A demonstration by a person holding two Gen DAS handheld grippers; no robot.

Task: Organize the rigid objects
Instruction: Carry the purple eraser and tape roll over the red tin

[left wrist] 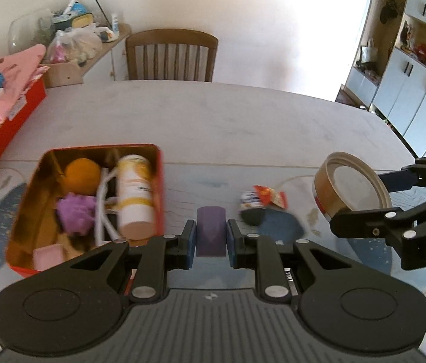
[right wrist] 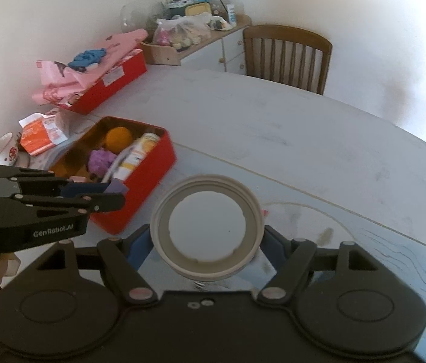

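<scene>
My left gripper (left wrist: 211,236) is shut on a purple block (left wrist: 209,231), held just right of an open red tin (left wrist: 161,181). The tin holds an orange ball (left wrist: 81,175), a purple fuzzy thing (left wrist: 75,214), a white-and-yellow tube (left wrist: 134,190) and a pink piece (left wrist: 48,257). My right gripper (right wrist: 206,243) is shut on a round jar lid (right wrist: 208,231), held above the table. That lid and gripper also show in the left wrist view (left wrist: 350,184). In the right wrist view the left gripper (right wrist: 113,195) holds the purple block (right wrist: 117,187) beside the tin (right wrist: 140,190).
A small jar with a red wrapper (left wrist: 262,201) lies on a blue placemat (left wrist: 279,227) right of the block. A red box of pink cloth (right wrist: 104,75) sits at the table's far left. A wooden chair (left wrist: 172,56) stands behind the table. Cupboards (left wrist: 409,90) line the right.
</scene>
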